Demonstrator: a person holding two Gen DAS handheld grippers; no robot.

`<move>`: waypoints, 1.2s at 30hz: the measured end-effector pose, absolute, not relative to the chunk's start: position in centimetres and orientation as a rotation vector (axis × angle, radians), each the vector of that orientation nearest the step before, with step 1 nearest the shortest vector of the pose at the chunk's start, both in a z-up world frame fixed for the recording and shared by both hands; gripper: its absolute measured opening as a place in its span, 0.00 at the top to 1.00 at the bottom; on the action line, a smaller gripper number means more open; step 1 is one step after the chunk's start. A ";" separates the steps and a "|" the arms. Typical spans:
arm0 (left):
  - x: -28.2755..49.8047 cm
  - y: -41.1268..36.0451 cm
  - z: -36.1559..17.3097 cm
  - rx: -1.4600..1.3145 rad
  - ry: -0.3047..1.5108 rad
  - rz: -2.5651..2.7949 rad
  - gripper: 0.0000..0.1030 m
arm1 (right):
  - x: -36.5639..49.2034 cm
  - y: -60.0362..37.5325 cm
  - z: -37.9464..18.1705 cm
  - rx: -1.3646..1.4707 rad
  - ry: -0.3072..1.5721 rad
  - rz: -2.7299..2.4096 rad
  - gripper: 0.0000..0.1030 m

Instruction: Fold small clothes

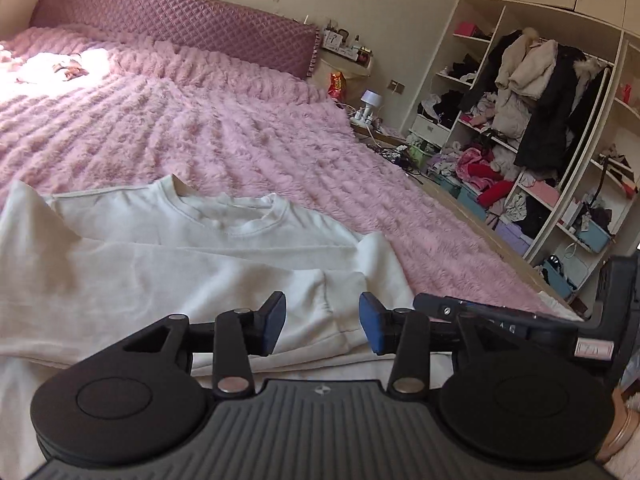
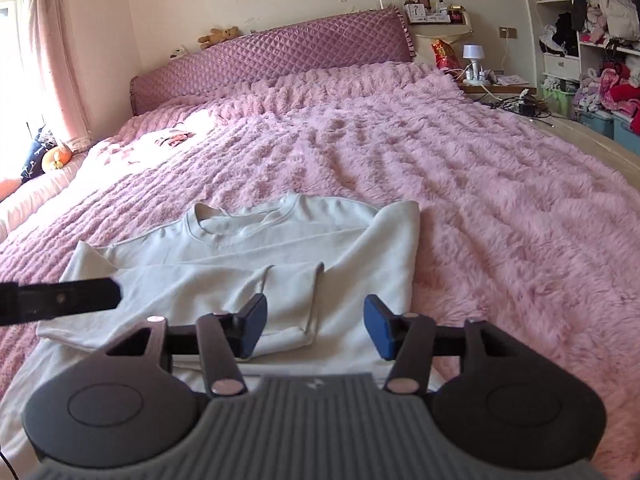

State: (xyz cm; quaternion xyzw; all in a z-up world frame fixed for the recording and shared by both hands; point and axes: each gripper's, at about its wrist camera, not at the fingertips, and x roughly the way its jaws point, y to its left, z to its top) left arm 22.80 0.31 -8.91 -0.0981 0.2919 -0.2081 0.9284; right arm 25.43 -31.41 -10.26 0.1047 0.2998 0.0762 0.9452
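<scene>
White sweatshirt (image 2: pixel 256 264) lying flat on the pink bedspread (image 2: pixel 460 184), lower centre of frame, sleeves folded across its body. My left hand-held gripper (image 1: pixel 322 322) and right hand-held gripper (image 2: pixel 315 332) hover over its near hem, both released, grasping nothing. Wardrobe (image 1: pixel 552 128) at right
</scene>
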 end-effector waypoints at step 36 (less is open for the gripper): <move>25.0 14.1 -14.0 0.171 0.644 -0.048 0.97 | 30.4 -29.1 -9.1 0.292 0.559 0.083 0.99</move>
